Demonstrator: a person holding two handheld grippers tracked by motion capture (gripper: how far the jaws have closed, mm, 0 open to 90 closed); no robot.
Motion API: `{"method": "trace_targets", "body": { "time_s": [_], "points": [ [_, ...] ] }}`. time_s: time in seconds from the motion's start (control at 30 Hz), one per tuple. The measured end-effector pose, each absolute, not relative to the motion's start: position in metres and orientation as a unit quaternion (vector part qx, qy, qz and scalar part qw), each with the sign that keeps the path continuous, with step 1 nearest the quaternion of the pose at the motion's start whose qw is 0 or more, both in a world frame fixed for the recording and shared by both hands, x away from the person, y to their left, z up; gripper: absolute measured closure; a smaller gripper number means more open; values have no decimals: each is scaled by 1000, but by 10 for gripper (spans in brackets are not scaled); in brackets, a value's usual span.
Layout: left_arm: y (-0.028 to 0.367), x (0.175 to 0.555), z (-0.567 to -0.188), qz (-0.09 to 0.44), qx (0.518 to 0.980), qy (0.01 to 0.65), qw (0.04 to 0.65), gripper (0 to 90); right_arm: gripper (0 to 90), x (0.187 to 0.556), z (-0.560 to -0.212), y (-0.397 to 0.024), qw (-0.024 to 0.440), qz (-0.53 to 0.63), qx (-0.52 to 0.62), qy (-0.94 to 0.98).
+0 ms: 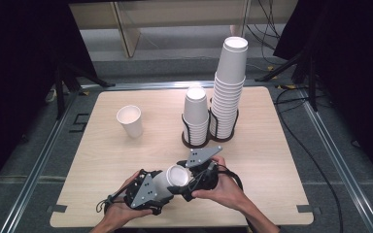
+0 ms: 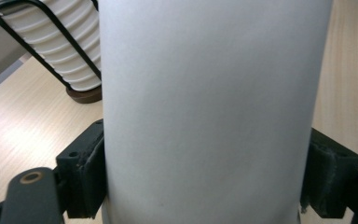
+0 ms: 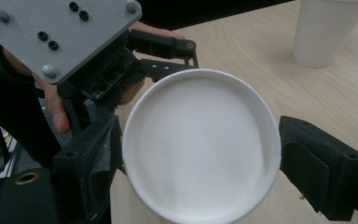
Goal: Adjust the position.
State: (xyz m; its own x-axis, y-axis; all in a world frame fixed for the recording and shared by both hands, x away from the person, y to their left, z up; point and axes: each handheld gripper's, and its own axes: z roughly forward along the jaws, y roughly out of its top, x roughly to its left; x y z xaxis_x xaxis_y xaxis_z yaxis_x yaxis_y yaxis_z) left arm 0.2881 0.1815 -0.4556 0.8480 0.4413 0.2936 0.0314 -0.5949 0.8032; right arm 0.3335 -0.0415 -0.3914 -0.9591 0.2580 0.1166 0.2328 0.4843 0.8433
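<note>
A white paper cup [image 1: 175, 177] lies on its side above the table's near edge, between my two grippers. My left gripper [image 1: 161, 186] is shut on its wall; in the left gripper view the cup [image 2: 209, 107] is squeezed between both pads [image 2: 91, 177]. The cup's mouth [image 3: 200, 144] faces my right gripper [image 3: 205, 172], whose jaws stand wide on either side of the round, undented rim, the right one a sliver off it. In the high view the right gripper [image 1: 185, 182] sits just right of the cup. Behind the cup I see the left gripper's grey plate [image 3: 60, 32].
A single upright cup [image 1: 130, 120] stands at mid-left on the wooden table [image 1: 272, 160], also far off in the right gripper view [image 3: 328, 30]. Two wire holders carry cup stacks, a short one [image 1: 195, 116] and a tall one [image 1: 229, 82], at centre right.
</note>
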Motion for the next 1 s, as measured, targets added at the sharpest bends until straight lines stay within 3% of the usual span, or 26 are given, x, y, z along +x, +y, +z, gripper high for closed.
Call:
{"method": "trace_targets", "body": {
  "time_s": [0.4,0.6,1.0],
  "points": [
    [180,287,-457,225,865,129,430,160,226,334,-397,-38,-10,476,138,869],
    [184,293,-461,211,832,145,493,72,244,339,-393,-46,-22,492,159,856],
    [192,292,-454,218,776,164,569,8,252,345,-380,-61,-54,557,187,807]
  ]
}}
